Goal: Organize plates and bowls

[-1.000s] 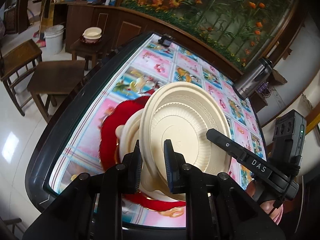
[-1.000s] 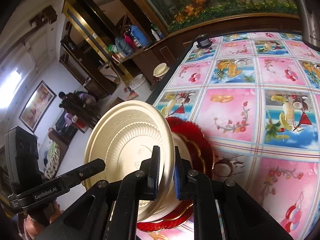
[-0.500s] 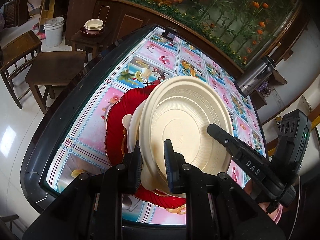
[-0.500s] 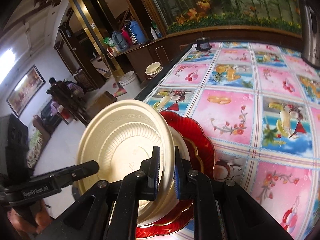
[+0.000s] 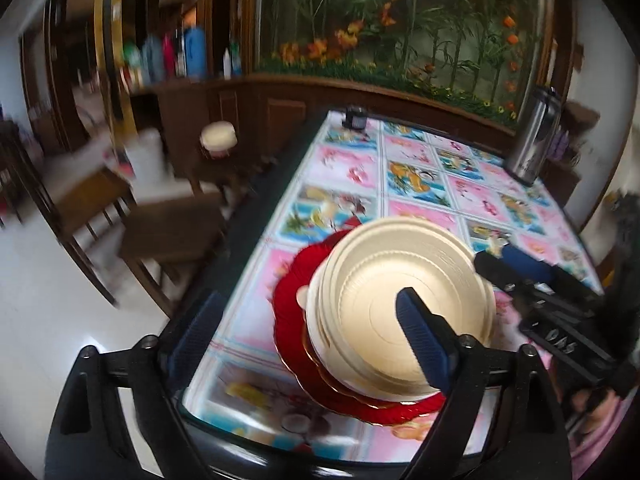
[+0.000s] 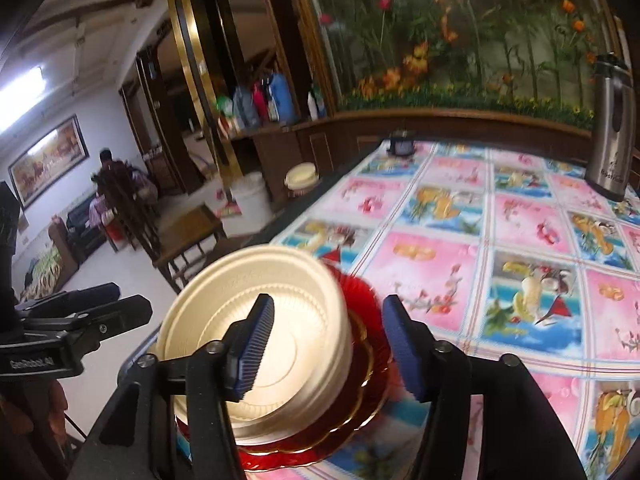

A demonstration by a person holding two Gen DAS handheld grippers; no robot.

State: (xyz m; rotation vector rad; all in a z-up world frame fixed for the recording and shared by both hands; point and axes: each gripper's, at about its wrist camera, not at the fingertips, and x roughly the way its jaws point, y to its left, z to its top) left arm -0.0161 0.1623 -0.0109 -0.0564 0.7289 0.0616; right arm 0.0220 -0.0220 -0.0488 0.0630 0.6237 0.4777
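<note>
Left wrist view: a cream ribbed plastic plate [image 5: 404,312] tops a stack on a scalloped red glass dish [image 5: 292,320]. The left gripper [image 5: 312,336] and right gripper [image 6: 328,344], angled downward, have jaws opening, pads clear of the plate.

A home dining room: a surface [image 6: 460,264] under a bright fruit-print cover, wooden chairs [image 6: 188,240] at the left, bottles on a wooden sideboard [image 6: 260,104] upper centre, a framed painting [image 6: 48,160] on the far left wall.
</note>
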